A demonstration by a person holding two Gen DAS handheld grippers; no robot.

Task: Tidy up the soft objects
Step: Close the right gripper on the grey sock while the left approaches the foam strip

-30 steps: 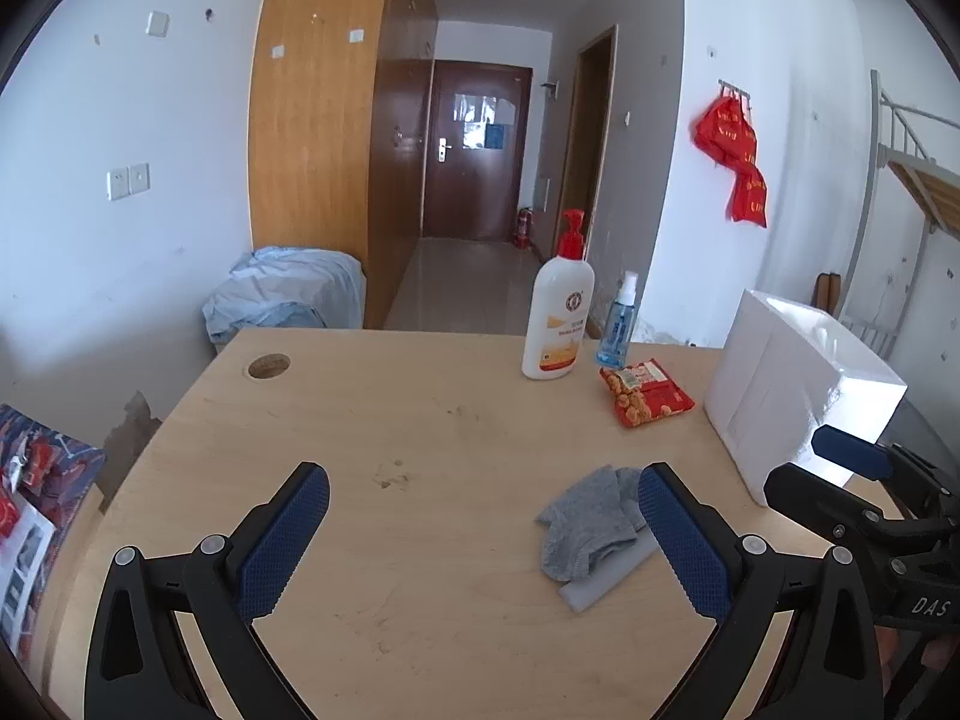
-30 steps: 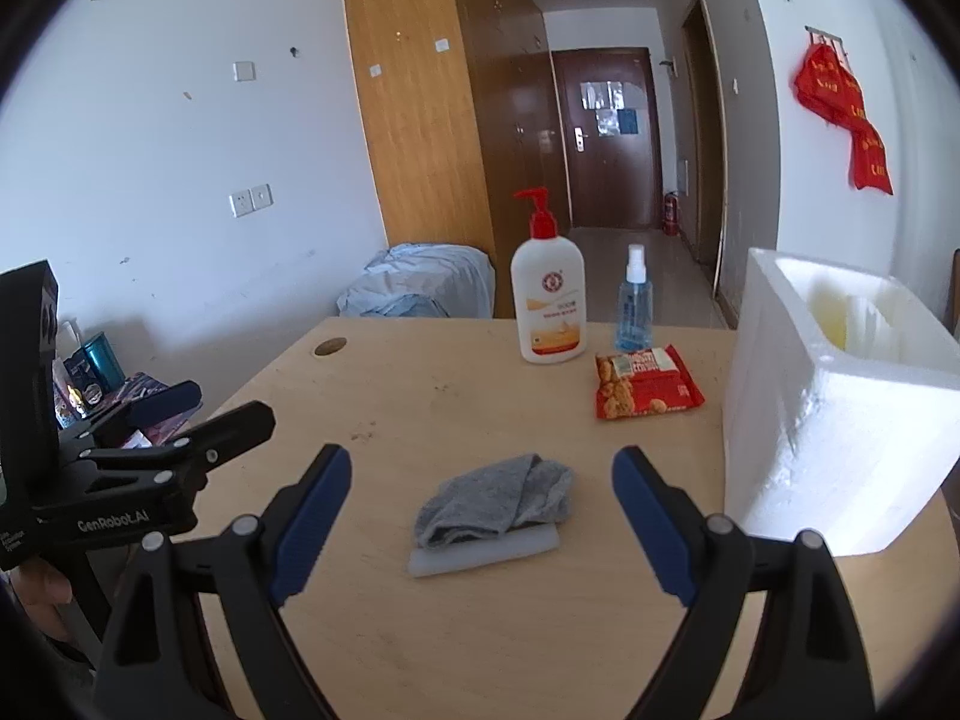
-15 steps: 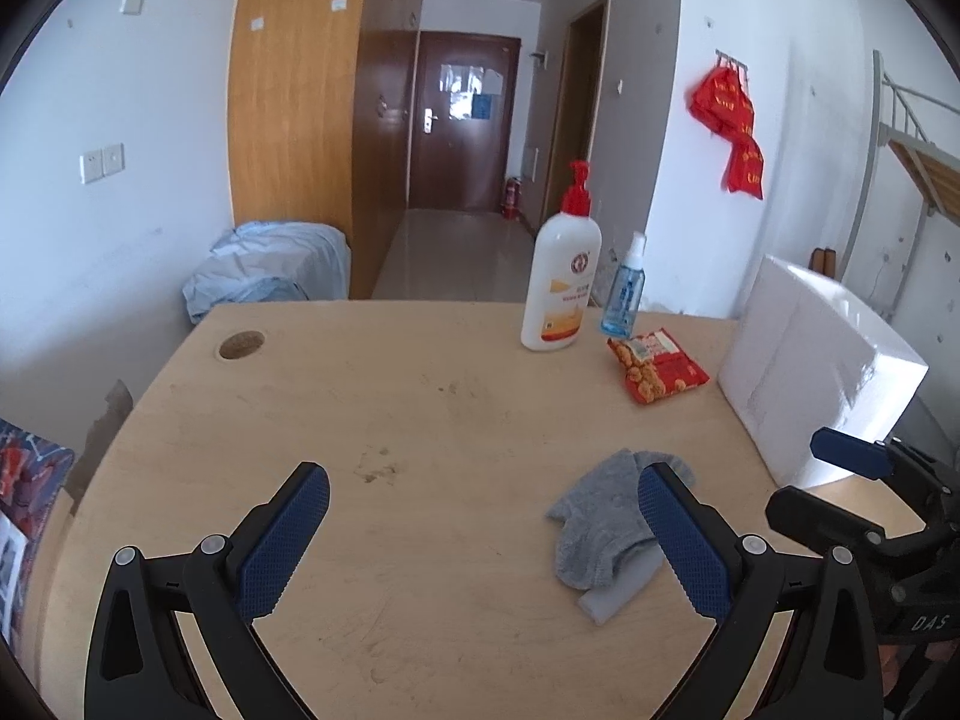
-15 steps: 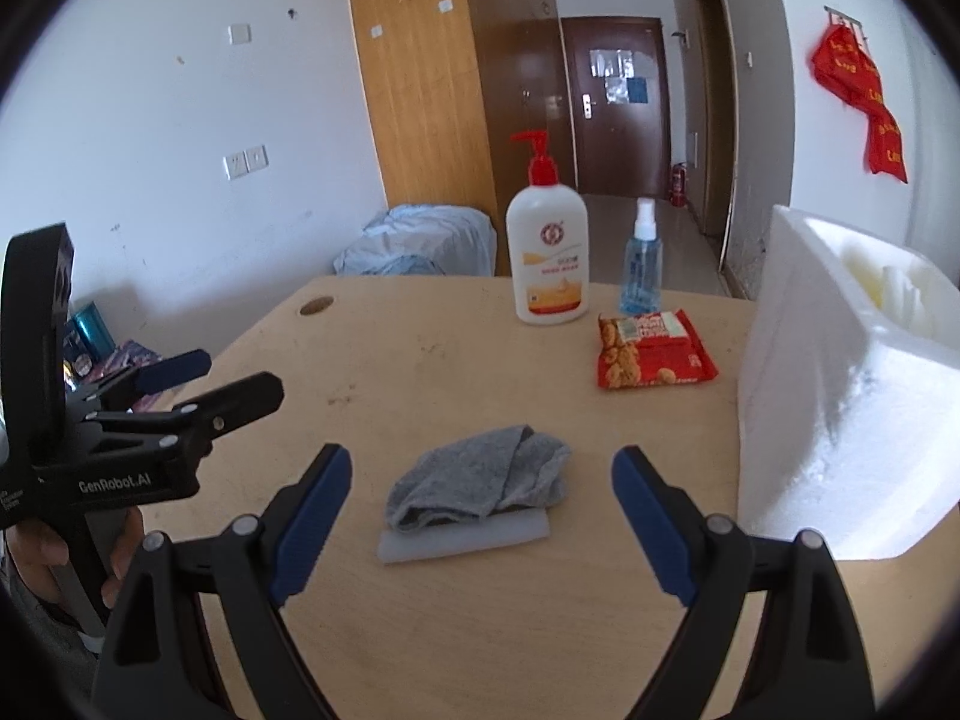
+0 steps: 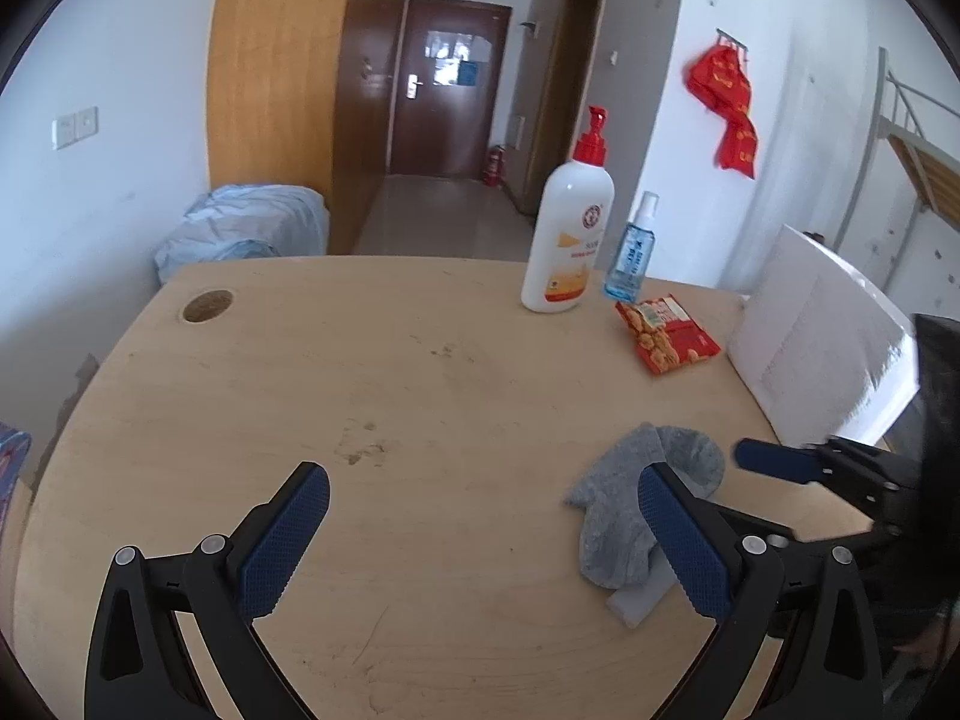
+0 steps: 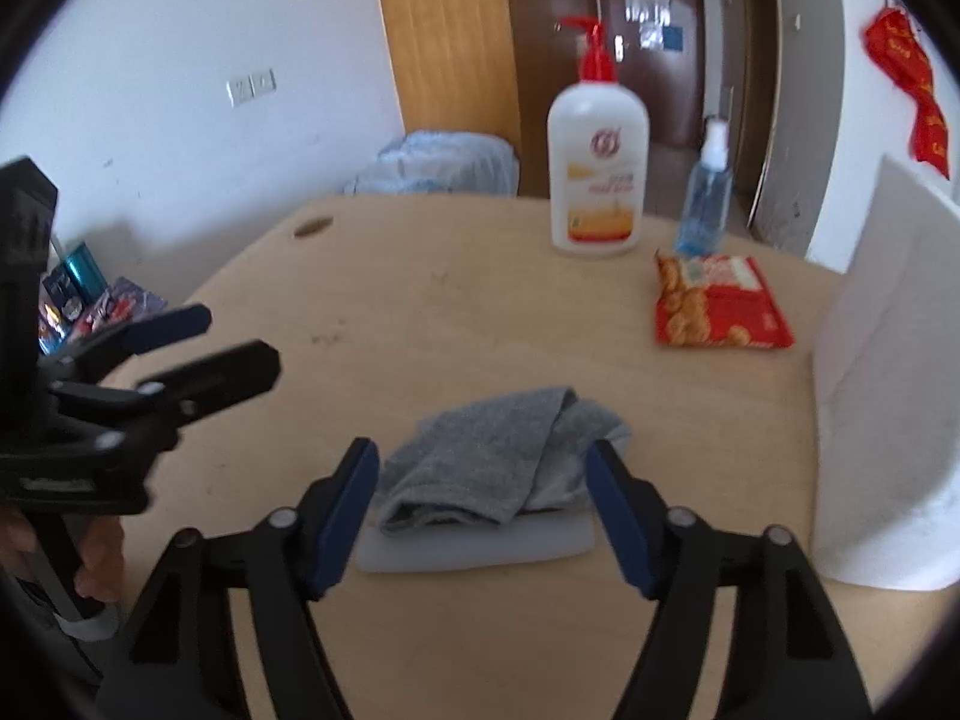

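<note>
A crumpled grey sock lies on a pale grey flat pad near the front edge of the wooden table, toward its right side. The right gripper is low over this pile, its jaws having just been closing; the sock and pad sit between the blue pads, which stand to either side of the cloth and do not yet press on it. In the left wrist view the same sock shows beside the left gripper's right finger, with one blue finger of the right gripper reaching in from the right.

The left gripper is spread wide over bare table near the front edge, nothing between its pads. In the right wrist view it appears at the left side, held by a person's hand.

A white foam box stands at the right edge of the table, near the sock. A red snack packet lies flat between the box and the far edge. At the far edge a white pump bottle with a red pump head stands upright, and a small blue spray bottle stands just beside it on the right. A round cable hole is cut near the far left corner.
</note>
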